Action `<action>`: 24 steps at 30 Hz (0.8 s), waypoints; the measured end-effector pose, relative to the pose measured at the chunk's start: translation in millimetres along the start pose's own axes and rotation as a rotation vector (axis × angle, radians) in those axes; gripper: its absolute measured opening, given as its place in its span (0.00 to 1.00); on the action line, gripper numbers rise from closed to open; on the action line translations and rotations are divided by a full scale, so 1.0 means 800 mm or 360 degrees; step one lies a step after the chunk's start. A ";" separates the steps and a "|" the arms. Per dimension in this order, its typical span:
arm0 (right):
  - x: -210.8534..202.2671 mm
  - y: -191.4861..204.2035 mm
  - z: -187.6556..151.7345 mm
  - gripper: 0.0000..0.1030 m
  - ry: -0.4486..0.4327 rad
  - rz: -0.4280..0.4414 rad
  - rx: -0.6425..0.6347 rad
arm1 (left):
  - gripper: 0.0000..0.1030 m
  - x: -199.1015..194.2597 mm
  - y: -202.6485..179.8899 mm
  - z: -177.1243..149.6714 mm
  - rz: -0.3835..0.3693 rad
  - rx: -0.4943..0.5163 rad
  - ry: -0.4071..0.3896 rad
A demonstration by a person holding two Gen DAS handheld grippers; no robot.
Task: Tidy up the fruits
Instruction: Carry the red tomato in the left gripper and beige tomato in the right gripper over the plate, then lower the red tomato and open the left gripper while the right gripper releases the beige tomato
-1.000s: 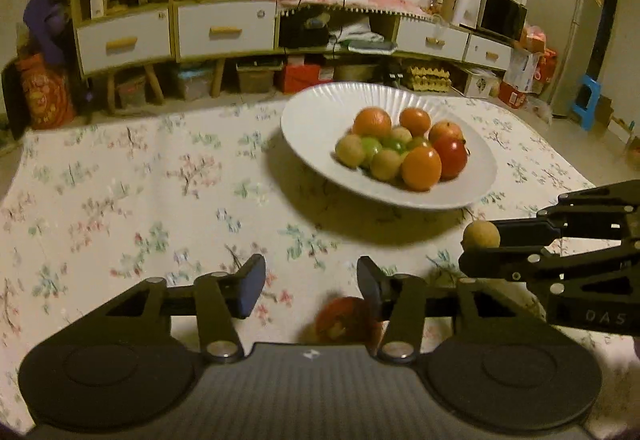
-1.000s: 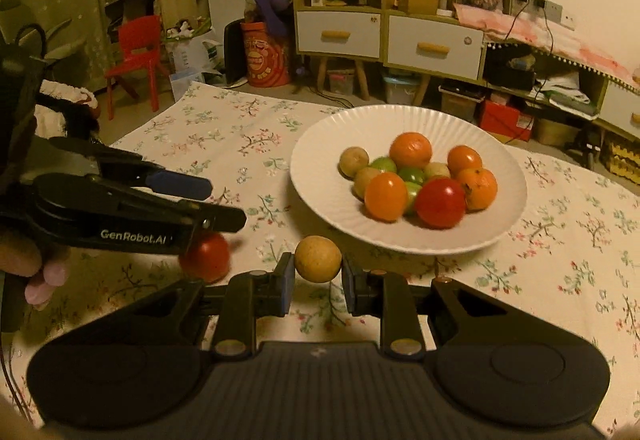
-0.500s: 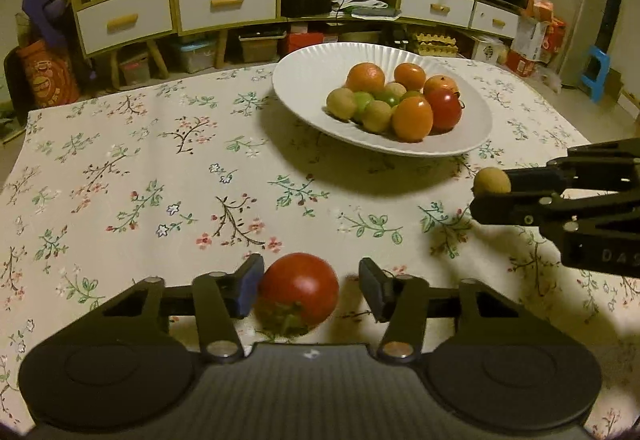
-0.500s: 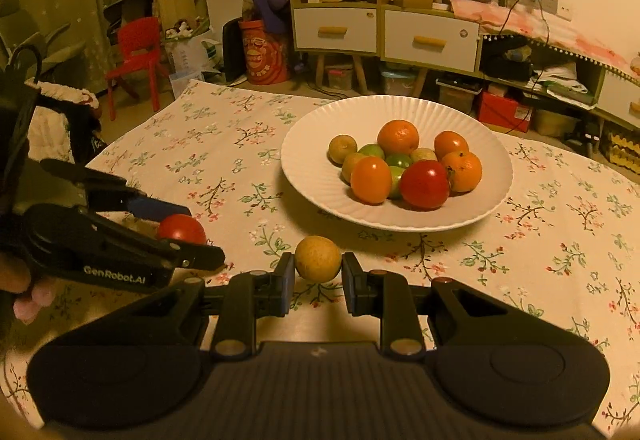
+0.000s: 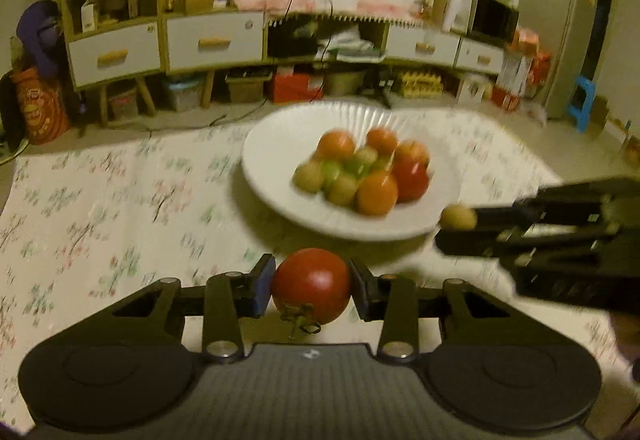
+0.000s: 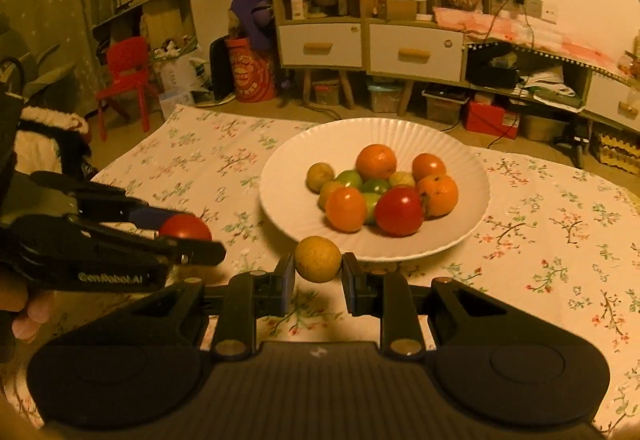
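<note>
A red tomato [image 5: 312, 286] with a green stem sits between the pads of my left gripper [image 5: 312, 280], whose jaws are closing and touch it on both sides. It hangs just above the cloth, short of the white plate [image 5: 280, 144]. From the right wrist view, the tomato [image 6: 184, 229] and left gripper [image 6: 188, 236] are at the left. My right gripper [image 6: 318, 272] is shut on a small yellow-brown fruit [image 6: 318, 259] at the near rim of the plate [image 6: 304, 144]. Several oranges, green fruits and a red tomato are piled on the plate.
A floral tablecloth [image 6: 540, 232] covers the table. A person's fingers [image 6: 24, 314] hold the left gripper's handle. Behind the table stand white-drawered cabinets [image 6: 416, 52], a red chair [image 6: 124, 80] and floor clutter.
The left jaws came in around the tomato on the cloth, closed onto it and lifted it toward the plate. The right gripper kept its yellow-brown fruit and hardly moved.
</note>
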State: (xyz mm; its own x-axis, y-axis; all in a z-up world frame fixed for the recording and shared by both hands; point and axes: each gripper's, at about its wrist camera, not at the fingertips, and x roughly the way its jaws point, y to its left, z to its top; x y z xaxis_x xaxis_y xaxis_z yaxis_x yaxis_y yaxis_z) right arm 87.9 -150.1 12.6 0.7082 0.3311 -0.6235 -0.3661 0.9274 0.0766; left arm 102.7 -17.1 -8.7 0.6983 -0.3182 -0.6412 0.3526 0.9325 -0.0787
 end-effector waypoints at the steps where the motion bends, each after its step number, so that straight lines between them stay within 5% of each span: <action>1: 0.001 -0.003 0.001 0.21 -0.0007 -0.0009 0.0008 | 0.40 0.004 -0.003 0.005 -0.0008 -0.0002 -0.0009; 12: 0.021 -0.027 0.010 0.21 -0.0014 -0.0095 0.0055 | 0.40 0.057 -0.021 0.037 0.0007 0.0040 -0.0020; 24: 0.027 -0.029 0.009 0.22 -0.0006 -0.0115 0.0053 | 0.41 0.063 -0.021 0.043 -0.0014 0.0083 0.0013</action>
State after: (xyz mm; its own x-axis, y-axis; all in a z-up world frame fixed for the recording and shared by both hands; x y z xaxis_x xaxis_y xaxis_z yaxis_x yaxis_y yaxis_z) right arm 116.3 -163.2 3.1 0.7344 0.2637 -0.6253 -0.2936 0.9542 0.0576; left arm 153.0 -54.4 -13.5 0.6901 -0.3248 -0.6468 0.3911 0.9193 -0.0444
